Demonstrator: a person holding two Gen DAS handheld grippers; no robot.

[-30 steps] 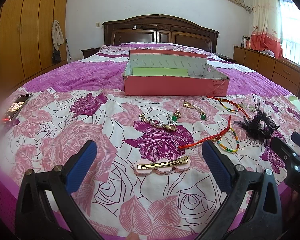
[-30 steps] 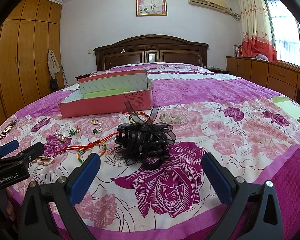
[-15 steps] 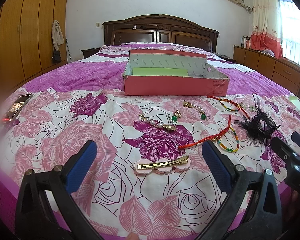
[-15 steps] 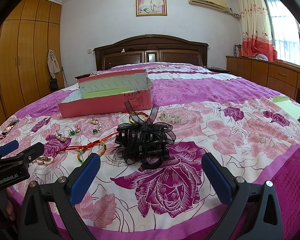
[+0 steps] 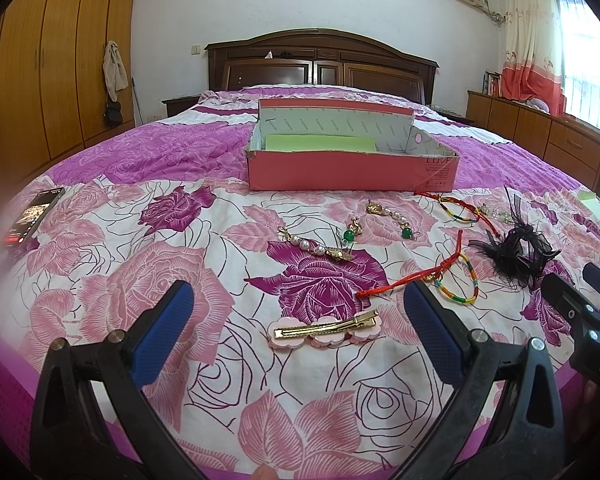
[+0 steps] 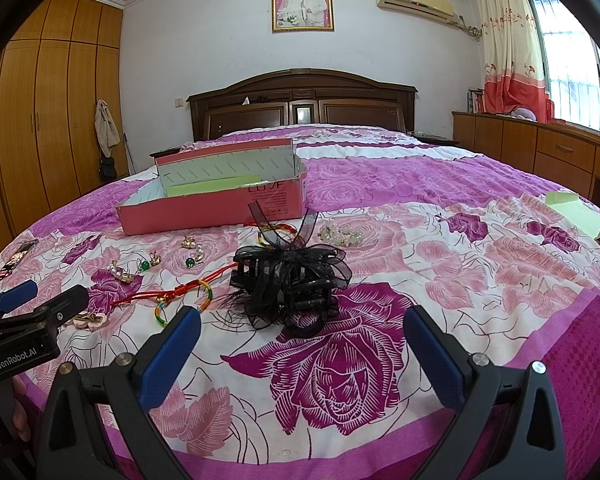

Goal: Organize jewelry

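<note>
Pink box (image 5: 352,174), printed "LOVE", far ahead of both tools. Black hair claw (image 6: 290,280) directly before right gripper (image 6: 302,354), fingers apart. Gold clip (image 5: 326,330) between spread left gripper (image 5: 298,334) fingers. "GenRobot.AI" on left tool.

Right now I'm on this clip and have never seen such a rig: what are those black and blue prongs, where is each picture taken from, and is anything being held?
There is no robot. A person holds a two-finger gripper in each hand, with a wide-angle camera looking along the fingers. The prongs are those fingers. One picture comes from the left gripper, the other from the right gripper. Both are open and hold nothing.

On the flowered bedspread lie loose pieces: a gold hair clip on pink flowers in front of the left gripper, a black ribbon hair claw in front of the right, pearl pieces with green beads, and red cord bracelets. Behind them stands an open pink box. A phone lies far left.
</note>
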